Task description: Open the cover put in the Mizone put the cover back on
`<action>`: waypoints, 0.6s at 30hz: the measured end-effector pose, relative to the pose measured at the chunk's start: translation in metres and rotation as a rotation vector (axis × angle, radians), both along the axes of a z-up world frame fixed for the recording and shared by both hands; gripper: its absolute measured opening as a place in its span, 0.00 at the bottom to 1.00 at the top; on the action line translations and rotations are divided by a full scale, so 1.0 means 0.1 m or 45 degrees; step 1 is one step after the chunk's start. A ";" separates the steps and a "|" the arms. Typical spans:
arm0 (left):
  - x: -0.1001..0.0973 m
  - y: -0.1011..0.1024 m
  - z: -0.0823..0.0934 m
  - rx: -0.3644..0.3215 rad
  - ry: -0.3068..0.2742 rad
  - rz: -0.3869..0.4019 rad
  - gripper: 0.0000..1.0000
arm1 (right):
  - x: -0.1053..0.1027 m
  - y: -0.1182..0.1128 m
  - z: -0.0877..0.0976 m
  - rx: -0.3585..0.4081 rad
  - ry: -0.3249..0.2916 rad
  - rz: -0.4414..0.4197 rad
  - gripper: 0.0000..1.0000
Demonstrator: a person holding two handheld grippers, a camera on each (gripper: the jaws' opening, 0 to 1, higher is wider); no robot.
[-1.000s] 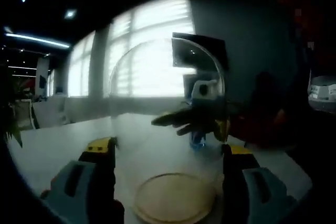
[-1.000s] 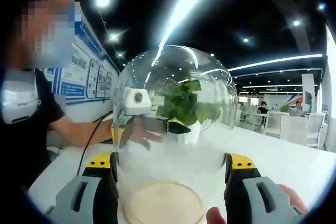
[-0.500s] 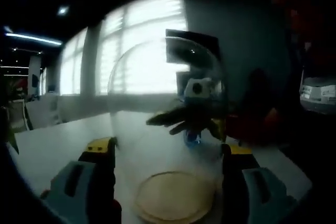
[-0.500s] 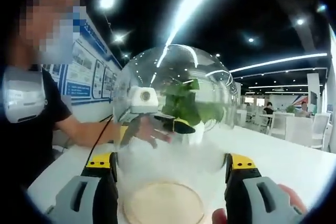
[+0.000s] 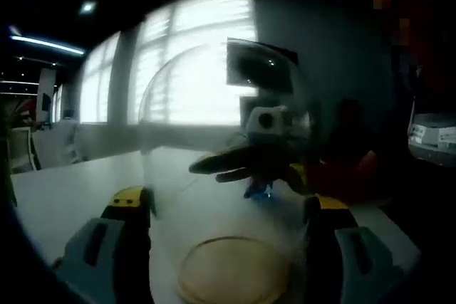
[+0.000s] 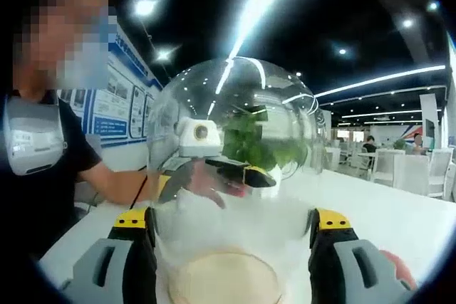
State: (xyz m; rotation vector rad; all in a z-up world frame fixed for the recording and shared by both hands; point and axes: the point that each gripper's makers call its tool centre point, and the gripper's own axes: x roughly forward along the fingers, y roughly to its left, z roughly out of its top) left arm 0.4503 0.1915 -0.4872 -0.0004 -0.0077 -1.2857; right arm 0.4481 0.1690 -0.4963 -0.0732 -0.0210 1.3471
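Nearest, the left gripper (image 5: 228, 201) had its jaws spread wide, with the yellow pads at 9 and 3 o'clock against the cover (image 5: 214, 126), gripping it as far as could be judged. The right gripper (image 6: 231, 218) clasped the same cover (image 6: 235, 105) in like manner from the opposite side. The cover was a tall dome of clear, smooth, glossy glass, with a flat round pale wooden base (image 6: 224, 279) at 6 o'clock beneath it. Slick curved glass under hard pads could slip or tilt if one side lifted sooner, knocking against the base or dropping onto the white table (image 6: 385, 211). Too hard a squeeze might crack it. The Mizone could not be made out for certain. A small blue thing (image 5: 260, 190) just past the dome's far wall may have been it. Farther off stood a leafy green plant (image 6: 256, 140), a person (image 6: 43, 176) at 9 o'clock, and bright blinded windows (image 5: 192, 55).
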 end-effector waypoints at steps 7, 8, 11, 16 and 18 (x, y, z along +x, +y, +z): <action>0.00 -0.03 0.00 -0.026 -0.005 0.000 0.84 | 0.00 0.03 0.01 0.033 -0.001 0.004 0.87; 0.00 -0.03 0.00 -0.031 -0.004 -0.001 0.84 | 0.00 0.03 0.01 0.039 0.001 0.006 0.87; 0.00 -0.04 0.02 -0.062 -0.008 -0.014 0.85 | 0.00 0.04 0.03 0.058 0.004 0.019 0.87; -0.01 -0.06 0.04 -0.044 -0.004 -0.024 0.85 | -0.02 0.04 0.05 0.060 0.008 0.034 0.88; -0.01 -0.07 0.05 -0.046 0.000 -0.029 0.85 | -0.02 0.04 0.06 0.068 0.015 0.043 0.88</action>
